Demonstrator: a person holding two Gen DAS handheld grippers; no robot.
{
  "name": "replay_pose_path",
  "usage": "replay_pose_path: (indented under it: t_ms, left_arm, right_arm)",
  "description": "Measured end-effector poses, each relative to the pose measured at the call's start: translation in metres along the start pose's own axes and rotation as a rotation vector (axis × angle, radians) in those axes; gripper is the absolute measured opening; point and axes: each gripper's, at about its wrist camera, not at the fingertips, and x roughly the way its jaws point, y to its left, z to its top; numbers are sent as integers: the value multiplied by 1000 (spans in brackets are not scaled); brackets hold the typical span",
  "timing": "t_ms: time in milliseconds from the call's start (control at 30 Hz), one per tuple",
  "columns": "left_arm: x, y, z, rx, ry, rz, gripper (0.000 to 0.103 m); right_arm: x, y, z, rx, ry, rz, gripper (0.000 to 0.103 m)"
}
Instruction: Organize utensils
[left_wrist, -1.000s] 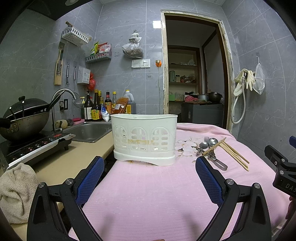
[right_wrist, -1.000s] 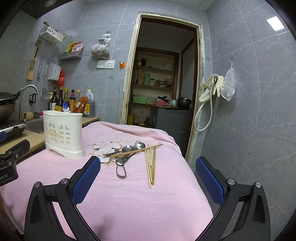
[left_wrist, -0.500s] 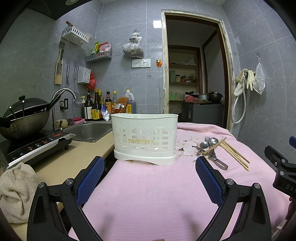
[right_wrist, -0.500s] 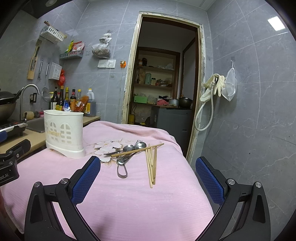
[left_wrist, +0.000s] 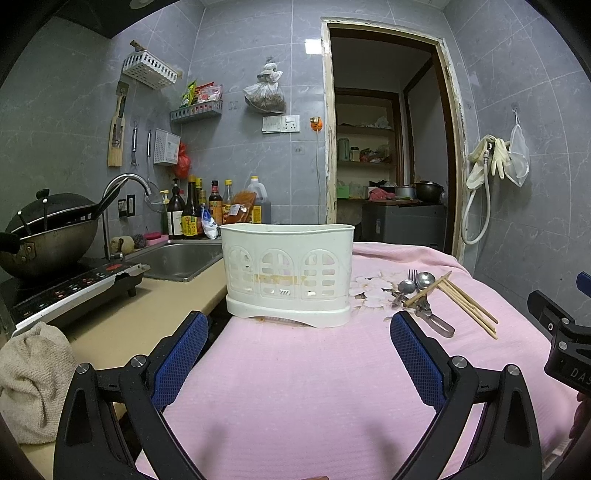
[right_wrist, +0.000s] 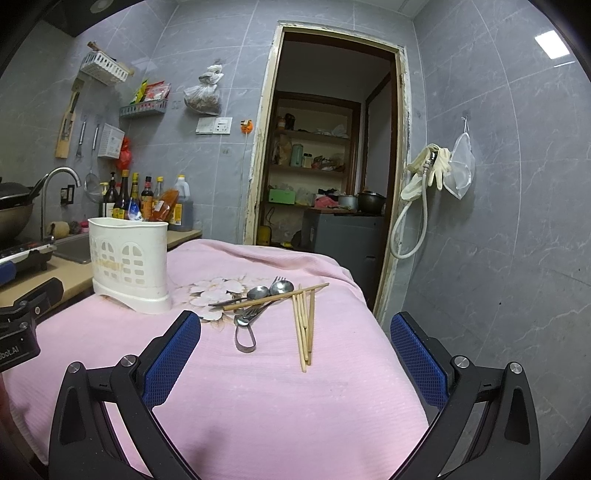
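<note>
Nothing is sorted yet. The white caddy (left_wrist: 288, 273), at centre of the left view, shows nothing above its rim. Chopsticks (right_wrist: 304, 325), spoons (right_wrist: 271, 290) and a fork (right_wrist: 277, 281) lie loose on the pink cloth (right_wrist: 258, 387), centre of the right view. Left claw (left_wrist: 297, 363) and right claw (right_wrist: 295, 365) are both spread wide, empty. The caddy's inside is hidden, and the tangled handles are hard to separate.

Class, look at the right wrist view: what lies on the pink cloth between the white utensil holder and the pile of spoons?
Only the cloth's white flower print lies between the utensil holder and the spoons; no object sits there.
</note>
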Motion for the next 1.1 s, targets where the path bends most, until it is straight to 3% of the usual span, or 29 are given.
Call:
replay_pose_path:
  t_ms: [333, 567, 667, 900, 1100]
  left_arm:
    - [1, -3, -4, 3, 4, -2, 97]
    - [12, -18, 14, 62, -17, -19, 97]
    - [22, -30, 24, 107, -5, -57, 97]
    - [59, -70, 47, 219, 72, -192, 97]
    - [104, -103, 58, 275, 178, -285, 97]
  right_arm:
    - [1, -4, -1, 9, 19, 11, 103]
    - [10, -18, 8, 17, 17, 15, 103]
    - [19, -33, 15, 37, 34, 40, 103]
    - [71, -89, 32, 117, 164, 153, 103]
    - [120, -118, 37, 128, 297, 142, 103]
